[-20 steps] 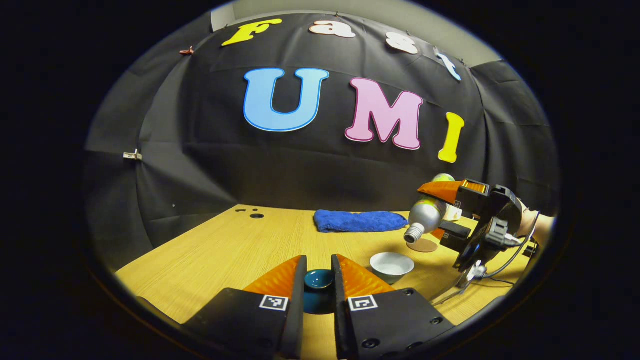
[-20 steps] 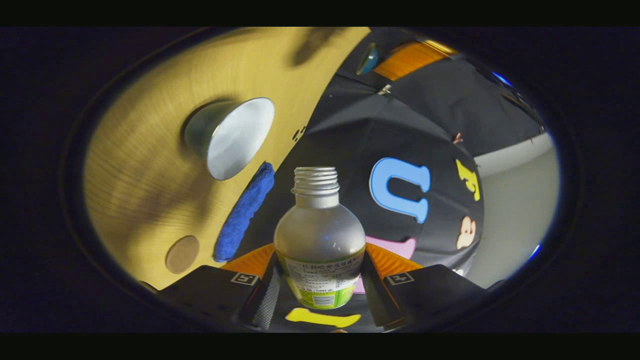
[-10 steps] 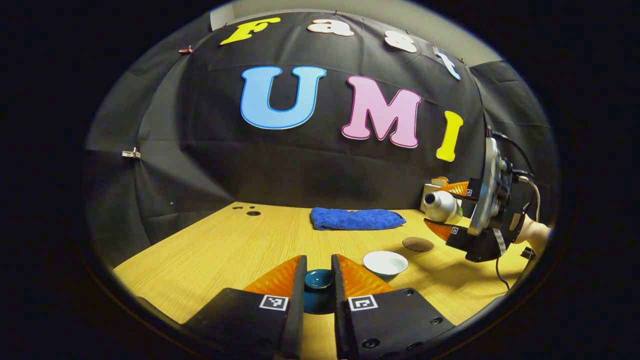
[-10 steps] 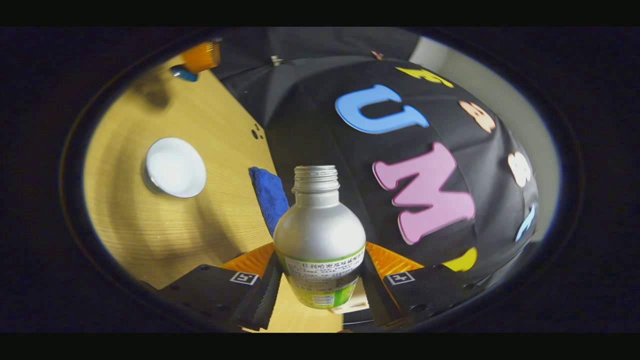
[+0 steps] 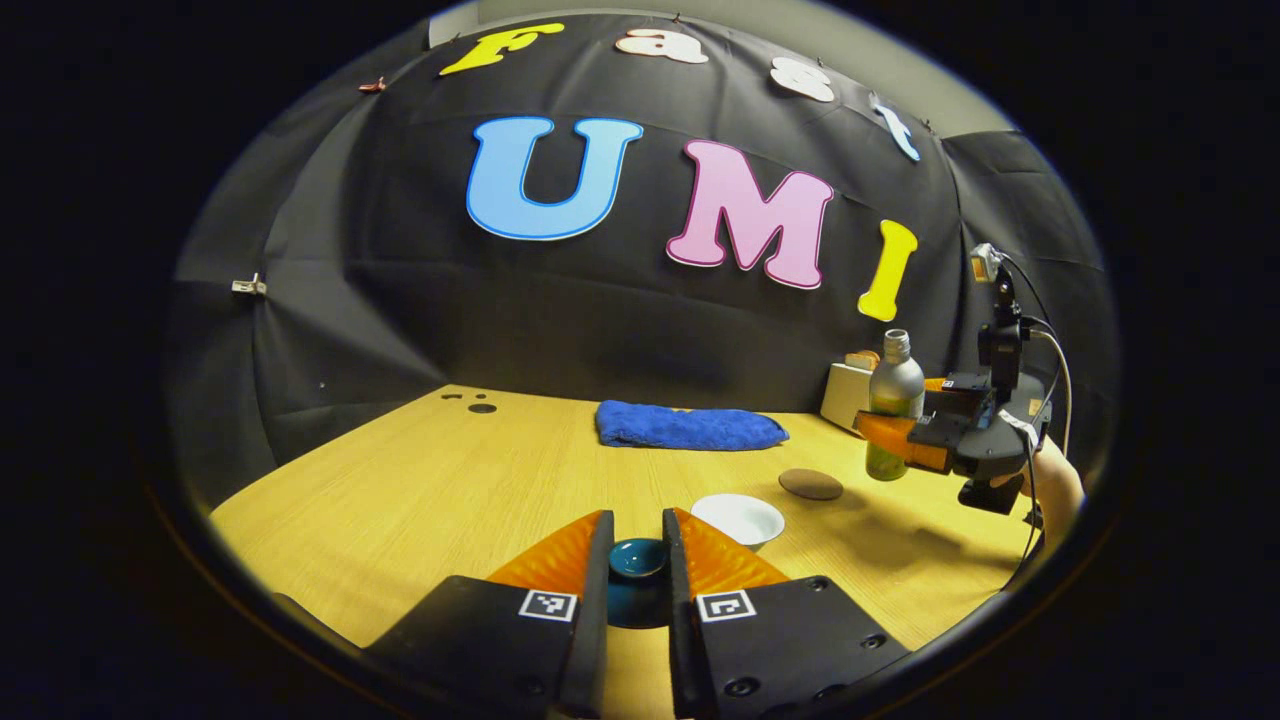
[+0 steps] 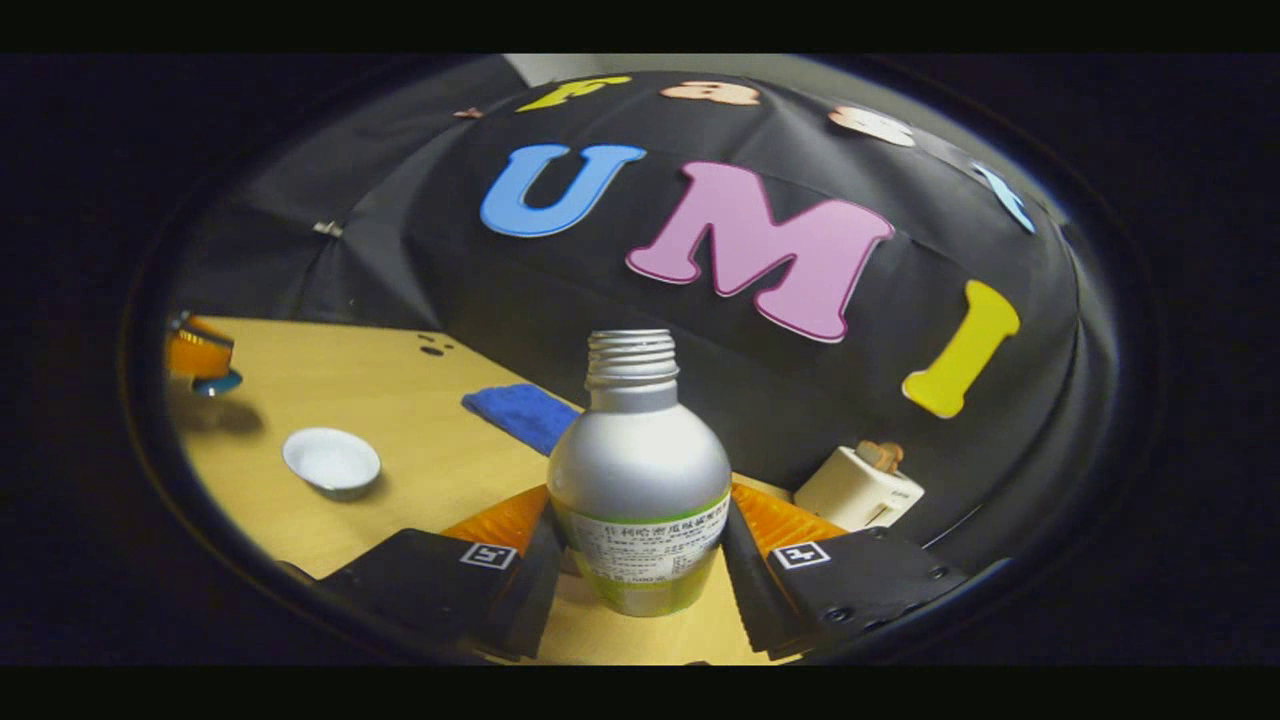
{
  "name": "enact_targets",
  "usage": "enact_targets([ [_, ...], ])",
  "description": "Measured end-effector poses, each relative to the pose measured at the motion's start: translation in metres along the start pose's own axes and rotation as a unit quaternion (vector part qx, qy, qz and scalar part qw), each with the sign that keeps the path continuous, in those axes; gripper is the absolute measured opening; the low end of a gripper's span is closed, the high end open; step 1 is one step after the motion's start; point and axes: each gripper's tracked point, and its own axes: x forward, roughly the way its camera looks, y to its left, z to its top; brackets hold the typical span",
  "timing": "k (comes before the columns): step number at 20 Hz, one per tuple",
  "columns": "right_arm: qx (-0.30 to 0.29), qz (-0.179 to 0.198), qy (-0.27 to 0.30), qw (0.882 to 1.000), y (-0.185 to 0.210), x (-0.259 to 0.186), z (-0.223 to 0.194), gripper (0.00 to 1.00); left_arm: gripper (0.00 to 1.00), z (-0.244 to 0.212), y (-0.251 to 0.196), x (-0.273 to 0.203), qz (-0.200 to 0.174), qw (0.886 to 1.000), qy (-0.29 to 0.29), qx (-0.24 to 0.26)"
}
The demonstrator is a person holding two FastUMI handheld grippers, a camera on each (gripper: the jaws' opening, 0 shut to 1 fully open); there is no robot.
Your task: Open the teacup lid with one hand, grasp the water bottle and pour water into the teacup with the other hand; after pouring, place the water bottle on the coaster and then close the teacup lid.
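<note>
Wood-grain tabletop (image 5: 450,480) under a black cloth wall (image 5: 400,300). Right gripper (image 6: 640,550) clamps an upright, uncapped silver water bottle (image 6: 638,470); left gripper (image 5: 637,560) pinches the dark teal lid (image 5: 637,558). At lower centre of the left gripper view sits the open white teacup (image 5: 738,518), the brown coaster (image 5: 810,484) to its right, a blue towel (image 5: 685,426) behind.

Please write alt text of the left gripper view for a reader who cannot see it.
The left claw holds a dark teal teacup lid above a wooden table. Ahead, the white teacup sits open; beyond it, the right claw holds a silver water bottle upright near the round coaster.
</note>
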Motion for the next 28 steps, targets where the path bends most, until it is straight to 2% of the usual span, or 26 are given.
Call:
enact_targets([
  [4,0.096,0.008,-0.015,0.995,-0.008,0.014,0.008,0.77,0.29,0.002,-0.002,-0.001,-0.001,1.000,-0.004,0.007],
  [10,0.216,0.025,0.000,0.976,-0.015,0.047,-0.011,0.78,0.29,0.001,0.000,-0.003,0.002,1.000,-0.003,0.007],
  [14,0.223,0.002,0.014,0.975,-0.024,0.064,-0.035,0.79,0.29,-0.002,0.005,-0.003,0.007,1.000,-0.002,0.002],
  [20,0.199,0.021,-0.011,0.980,-0.009,0.082,-0.029,0.80,0.29,-0.009,0.003,0.004,0.005,1.000,0.009,-0.003],
  [23,0.175,0.025,0.000,0.984,-0.002,0.089,-0.041,0.80,0.30,-0.009,-0.001,0.006,-0.001,1.000,0.011,-0.009],
  [28,0.189,0.029,0.009,0.981,0.000,0.095,-0.050,0.80,0.29,-0.011,-0.004,0.009,-0.005,1.000,0.013,-0.003],
])
